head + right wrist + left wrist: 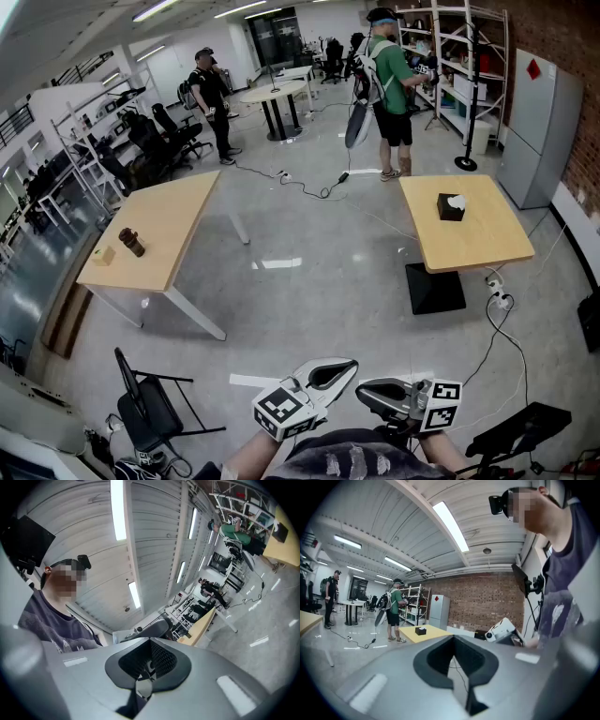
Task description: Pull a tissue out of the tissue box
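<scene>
Lab floor: tissue box (451, 207) on wooden table (487, 246), well ahead, rightward of both. Left gripper (347, 367) and right gripper (364, 394) clenched, empty; right slightly nearer.

Bright, even light from long white ceiling strip lights (451, 526). Glare streaks on the glossy grey floor (281, 263), soft shadow under the left light wooden table (159, 234). Heavy fisheye: all three views bend and darken at the edges. In both gripper views the near foreground is soft and the far room sharper.
</scene>
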Demonstrator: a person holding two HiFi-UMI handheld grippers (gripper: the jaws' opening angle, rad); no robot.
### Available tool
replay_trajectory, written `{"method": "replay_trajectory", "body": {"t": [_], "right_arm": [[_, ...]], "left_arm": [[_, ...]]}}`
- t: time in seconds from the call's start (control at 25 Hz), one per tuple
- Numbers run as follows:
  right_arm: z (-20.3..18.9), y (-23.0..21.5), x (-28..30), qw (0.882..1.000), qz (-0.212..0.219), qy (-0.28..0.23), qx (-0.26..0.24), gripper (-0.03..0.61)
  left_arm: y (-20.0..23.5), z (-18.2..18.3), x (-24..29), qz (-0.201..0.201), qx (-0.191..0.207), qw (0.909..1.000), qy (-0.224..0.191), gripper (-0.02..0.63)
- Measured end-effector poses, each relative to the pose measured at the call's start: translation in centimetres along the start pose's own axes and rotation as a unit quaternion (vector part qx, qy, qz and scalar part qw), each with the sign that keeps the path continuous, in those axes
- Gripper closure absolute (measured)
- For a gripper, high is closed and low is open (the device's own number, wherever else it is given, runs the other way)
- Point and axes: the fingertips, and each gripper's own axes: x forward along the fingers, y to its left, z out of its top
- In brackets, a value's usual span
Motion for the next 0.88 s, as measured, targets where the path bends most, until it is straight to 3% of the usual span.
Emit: {"method": "replay_trajectory", "body": {"t": [0.44,0.88], "right_arm": [[3.2,-3.0,-5.4,0.999,0.042,0.012,0.013,0.58],[5.5,-4.2,-9.0,0.999,-0.027,-0.038,0.017,0.581]], "left_arm": [[-2.0,-0.4,7.4,-0.015,0.006,0.9999,0.005,0.612],[-2.5,0.6,11.9,-0.079,-0.014,0.9967,0.011,0.613]]}}
